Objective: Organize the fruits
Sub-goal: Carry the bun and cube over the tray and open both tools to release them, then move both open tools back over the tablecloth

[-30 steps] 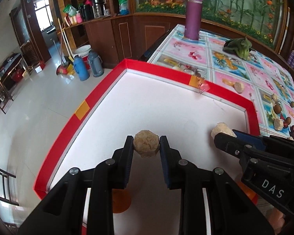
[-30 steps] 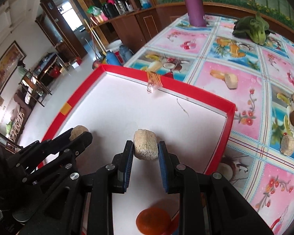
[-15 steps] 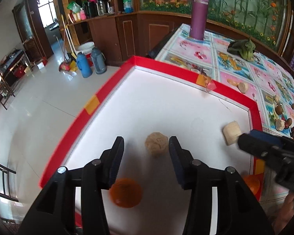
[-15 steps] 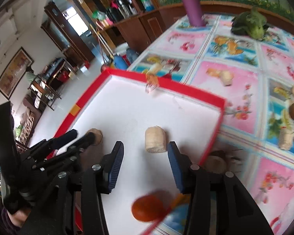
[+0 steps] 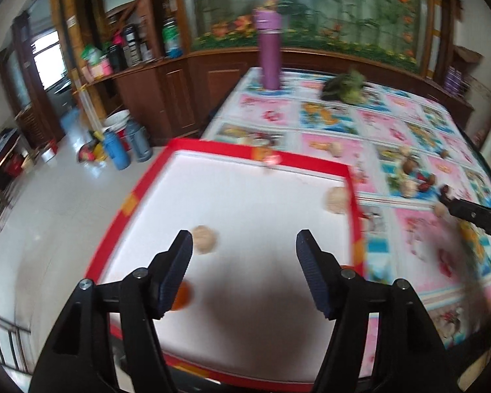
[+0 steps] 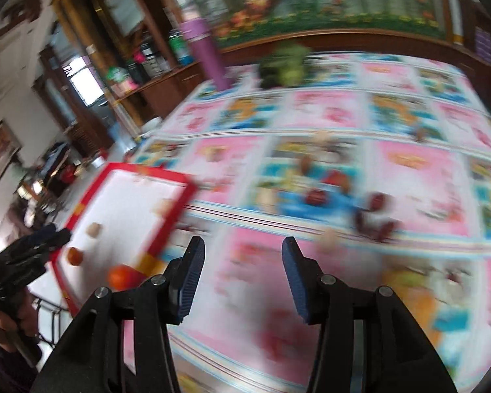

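Both grippers empty, jaws spread wide. Left gripper hangs over the near part of the white tray, nothing between its pads; judged to be spread because it has nothing to carry here. Just behind its left finger, an orange fruit sits on the tray floor near the near-left corner. A little farther in, a pale round fruit lies free beside the left red rim. At the far-right corner of the tray, a second pale fruit rests against the red rim. The spacing suggests pieces are being set apart in a layout, not heaped.

Right gripper is off the tray, above the patterned tablecloth, aimed toward loose dark-red and brown fruits scattered farther out. View heavily blurred; exact kinds cannot be told. Judgement: next pick comes from that cluster, hence the spread jaws.

Far end of table: purple bottle upright, leafy green vegetable beside it, neither involved.
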Action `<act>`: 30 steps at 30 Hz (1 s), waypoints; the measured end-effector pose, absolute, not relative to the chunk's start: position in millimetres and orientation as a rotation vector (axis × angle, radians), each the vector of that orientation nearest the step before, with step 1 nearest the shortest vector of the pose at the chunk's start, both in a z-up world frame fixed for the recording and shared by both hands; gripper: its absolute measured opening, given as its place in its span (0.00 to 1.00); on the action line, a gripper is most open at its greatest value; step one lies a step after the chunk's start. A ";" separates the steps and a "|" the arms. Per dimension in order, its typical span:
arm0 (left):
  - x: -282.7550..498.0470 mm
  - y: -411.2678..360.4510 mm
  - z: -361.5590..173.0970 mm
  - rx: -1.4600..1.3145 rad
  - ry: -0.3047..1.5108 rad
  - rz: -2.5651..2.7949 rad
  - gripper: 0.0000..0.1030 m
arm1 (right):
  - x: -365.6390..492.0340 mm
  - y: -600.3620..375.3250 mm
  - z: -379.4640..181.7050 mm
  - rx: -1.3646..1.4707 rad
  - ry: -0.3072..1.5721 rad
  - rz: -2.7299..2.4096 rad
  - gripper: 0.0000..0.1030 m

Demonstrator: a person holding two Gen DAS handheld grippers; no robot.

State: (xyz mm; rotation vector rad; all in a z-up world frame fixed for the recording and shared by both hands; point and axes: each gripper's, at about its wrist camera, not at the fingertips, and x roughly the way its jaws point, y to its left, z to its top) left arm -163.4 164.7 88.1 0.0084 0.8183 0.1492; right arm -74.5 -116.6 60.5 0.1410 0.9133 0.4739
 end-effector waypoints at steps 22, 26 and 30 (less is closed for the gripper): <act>-103.0 40.1 65.6 0.147 0.955 -0.114 0.66 | -55.0 -196.5 30.2 0.142 0.940 0.300 0.47; -79.9 34.9 60.9 0.136 0.966 -0.101 0.66 | -41.6 -188.9 26.0 0.137 0.938 0.260 0.45; -56.6 20.1 50.1 0.139 0.999 -0.108 0.66 | -35.9 -183.1 21.2 0.143 0.948 0.266 0.40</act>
